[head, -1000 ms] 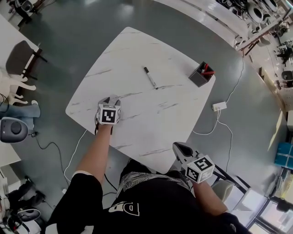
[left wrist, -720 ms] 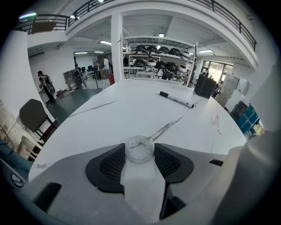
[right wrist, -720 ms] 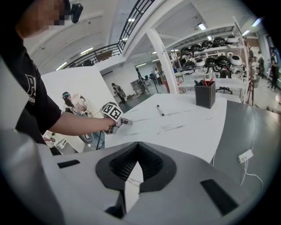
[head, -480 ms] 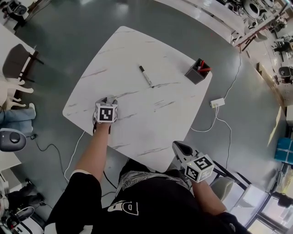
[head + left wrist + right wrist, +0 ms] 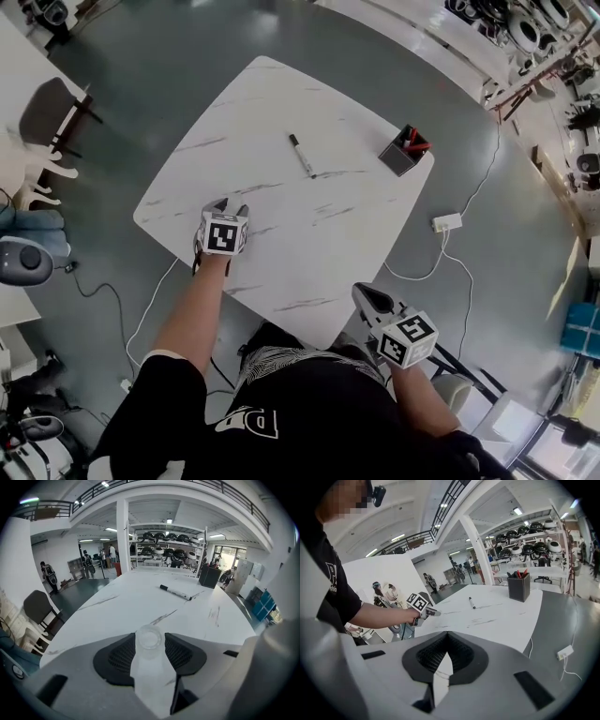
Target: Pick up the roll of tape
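Note:
A small clear roll of tape (image 5: 149, 638) sits between the two dark pads of my left gripper (image 5: 149, 644), which touch it on both sides. In the head view the left gripper (image 5: 225, 208) is low over the near left part of the white marble table (image 5: 281, 103), and the roll is hidden under it. My right gripper (image 5: 367, 298) hangs off the table's near edge, beside the person's body. Its jaws meet at the tips with nothing between them (image 5: 447, 637). The right gripper view also shows the left gripper (image 5: 423, 609) over the table.
A black marker (image 5: 302, 156) lies mid-table and a dark pen holder (image 5: 401, 153) with red pens stands at the far right corner. A white power strip (image 5: 447, 222) with a cable lies on the floor to the right. A chair (image 5: 47, 112) stands to the left.
Only the head camera has shifted slightly. Both grippers keep their places, the left still on the roll.

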`<state>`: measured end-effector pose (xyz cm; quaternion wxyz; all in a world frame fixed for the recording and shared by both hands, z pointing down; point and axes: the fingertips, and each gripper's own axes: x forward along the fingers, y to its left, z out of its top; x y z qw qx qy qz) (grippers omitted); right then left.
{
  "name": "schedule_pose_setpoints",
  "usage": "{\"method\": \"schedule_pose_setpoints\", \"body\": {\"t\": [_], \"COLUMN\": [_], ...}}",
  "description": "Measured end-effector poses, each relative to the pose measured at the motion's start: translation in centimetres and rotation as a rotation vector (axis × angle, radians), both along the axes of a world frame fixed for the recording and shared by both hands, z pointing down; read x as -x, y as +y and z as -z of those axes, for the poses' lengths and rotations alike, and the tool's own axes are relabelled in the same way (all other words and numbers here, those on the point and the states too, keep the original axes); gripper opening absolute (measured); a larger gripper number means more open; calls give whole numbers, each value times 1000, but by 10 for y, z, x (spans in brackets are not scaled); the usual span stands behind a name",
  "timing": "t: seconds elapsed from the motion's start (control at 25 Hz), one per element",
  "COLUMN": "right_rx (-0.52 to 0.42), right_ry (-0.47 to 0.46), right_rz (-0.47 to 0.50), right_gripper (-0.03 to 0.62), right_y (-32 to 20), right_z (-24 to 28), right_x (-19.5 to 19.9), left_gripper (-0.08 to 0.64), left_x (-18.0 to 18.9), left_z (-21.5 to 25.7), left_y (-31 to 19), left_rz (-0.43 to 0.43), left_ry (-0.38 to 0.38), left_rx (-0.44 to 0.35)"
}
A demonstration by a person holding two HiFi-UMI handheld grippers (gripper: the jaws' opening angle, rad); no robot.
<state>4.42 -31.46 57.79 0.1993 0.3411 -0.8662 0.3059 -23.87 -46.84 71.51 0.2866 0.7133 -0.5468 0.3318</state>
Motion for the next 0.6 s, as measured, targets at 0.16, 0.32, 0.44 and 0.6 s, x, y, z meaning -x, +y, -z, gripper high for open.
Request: {"method": "schedule_pose_setpoints", "body": {"t": [0.16,0.32,0.44,0.6], "right_rx": [-45,-67,-78,-87], "right_ry": [-24,-53,-70,-91], "right_rz": [29,60,85,124], "right_gripper": [5,5,5,5], "right_y": [-10,-13,-9,-1], "right_z": [18,36,43,48], "right_x": [-11,-25,-38,-53], "left_gripper": [202,202,202,202], "left_x": [-24,-42,-54,-77], "left_z": [29,61,85,119], "left_y": [21,44,57,78], "left_rz": [-26,-19,5,56], "left_ry": [-5,18,38,101], "left_rx": [-44,-72,-108,-176]}}
